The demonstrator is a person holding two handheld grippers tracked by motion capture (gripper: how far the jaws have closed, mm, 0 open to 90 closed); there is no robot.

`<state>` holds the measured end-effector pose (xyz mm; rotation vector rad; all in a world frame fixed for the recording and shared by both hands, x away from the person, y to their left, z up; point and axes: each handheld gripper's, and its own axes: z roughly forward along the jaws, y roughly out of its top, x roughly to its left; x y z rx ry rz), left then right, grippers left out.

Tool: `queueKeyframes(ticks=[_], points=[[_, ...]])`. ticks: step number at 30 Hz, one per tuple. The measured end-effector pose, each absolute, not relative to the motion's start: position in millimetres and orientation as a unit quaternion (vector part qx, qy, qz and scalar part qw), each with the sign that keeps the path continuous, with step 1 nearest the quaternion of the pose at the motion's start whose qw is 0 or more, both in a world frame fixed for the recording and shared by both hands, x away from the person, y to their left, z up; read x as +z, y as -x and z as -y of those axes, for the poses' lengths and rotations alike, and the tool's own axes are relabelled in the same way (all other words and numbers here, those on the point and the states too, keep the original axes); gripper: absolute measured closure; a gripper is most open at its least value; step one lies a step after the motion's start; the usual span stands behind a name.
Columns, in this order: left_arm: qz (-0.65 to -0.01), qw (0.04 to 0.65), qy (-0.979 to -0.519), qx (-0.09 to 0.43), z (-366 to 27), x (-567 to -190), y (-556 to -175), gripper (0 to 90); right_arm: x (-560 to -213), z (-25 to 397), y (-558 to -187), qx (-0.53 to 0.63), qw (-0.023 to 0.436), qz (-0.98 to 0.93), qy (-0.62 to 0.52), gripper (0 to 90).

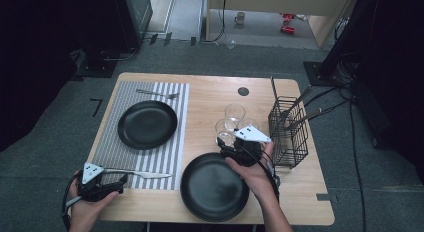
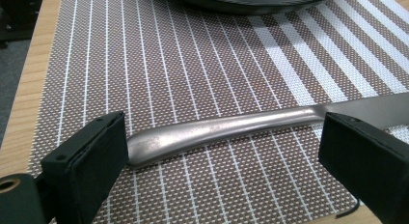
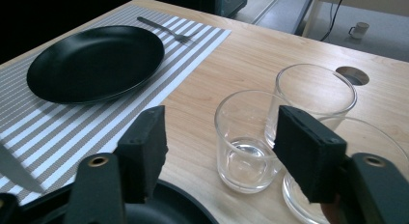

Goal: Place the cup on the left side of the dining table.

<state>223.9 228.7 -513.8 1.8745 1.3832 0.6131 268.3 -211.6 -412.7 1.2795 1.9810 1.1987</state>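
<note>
left gripper [image 2: 222, 156]: your jaws stand wide apart, nothing held; they straddle the handle of the silver steel table knife [image 2: 226, 130], no pad touching metal that I can see
knife: lies flat on the grey-and-white striped woven placemat [image 2: 193, 64], near its front edge; in the high view the blade tip points toward the table's middle
key relation: knife's long axis runs jaw to jaw in the left gripper view, butt end just beside one jaw, blade passing behind the other; close like this and you'd squeeze it end-on, not across the handle; I'd turn the wrist about a quarter first
right gripper [image 3: 219, 151]: open too, empty; jaws frame the nearest clear round drinking glass [image 3: 246, 142] of three clustered together, apart from it
nearer hand: left is right on the knife; your right hand [image 1: 255, 174] hovers over the far rim of the near matte black round plate [image 1: 212, 187] on bare wood
rest: second black plate [image 1: 146, 123] on the mat, silver fork [image 1: 157, 94] beyond it; black wire cutlery basket [image 1: 287, 129] at the right edge
risk: glasses touch or nearly so; a grab on one may nudge its neighbours
</note>
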Motion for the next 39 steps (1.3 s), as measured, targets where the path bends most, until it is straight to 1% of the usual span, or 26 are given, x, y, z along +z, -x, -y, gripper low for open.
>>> queueKeyframes(ticks=[2,3,6,10,14,23,30,32,39], points=[[-0.536,0.358,-0.726,0.238,-228.7,-513.9,-224.0,3.7,-413.9,211.0,-270.6,0.439,0.247,-0.726,-0.468,38.1],[-0.538,0.358,-0.726,0.238,-228.8,-514.0,-224.1,3.7,-416.2,210.1,-274.5,0.438,0.247,-0.725,-0.471,40.6],[-0.538,0.358,-0.726,0.237,-229.1,-513.9,-224.1,3.7,-419.4,208.5,-278.6,0.436,0.245,-0.727,-0.47,44.4],[-0.539,0.358,-0.725,0.237,-229.4,-514.0,-224.1,3.7,-424.7,206.7,-286.0,0.43,0.248,-0.724,-0.479,52.9],[-0.538,0.358,-0.726,0.236,-229.5,-514.1,-224.2,3.7,-430.1,205.8,-294.6,0.431,0.237,-0.722,-0.486,61.2],[-0.539,0.358,-0.726,0.235,-229.8,-514.3,-224.2,3.7,-441.1,196.7,-310.5,0.429,0.209,-0.729,-0.49,67.3],[-0.538,0.358,-0.726,0.235,-229.6,-514.5,-224.1,3.7,-453.1,190.1,-320.6,0.412,0.199,-0.737,-0.498,76.9],[-0.537,0.357,-0.727,0.236,-229.3,-514.6,-224.1,3.7,-455.0,188.6,-322.1,0.41,0.202,-0.739,-0.495,78.1],[-0.538,0.356,-0.726,0.236,-229.3,-514.7,-224.2,3.7,-455.6,186.7,-324.0,0.418,0.185,-0.742,-0.49,80.6]])
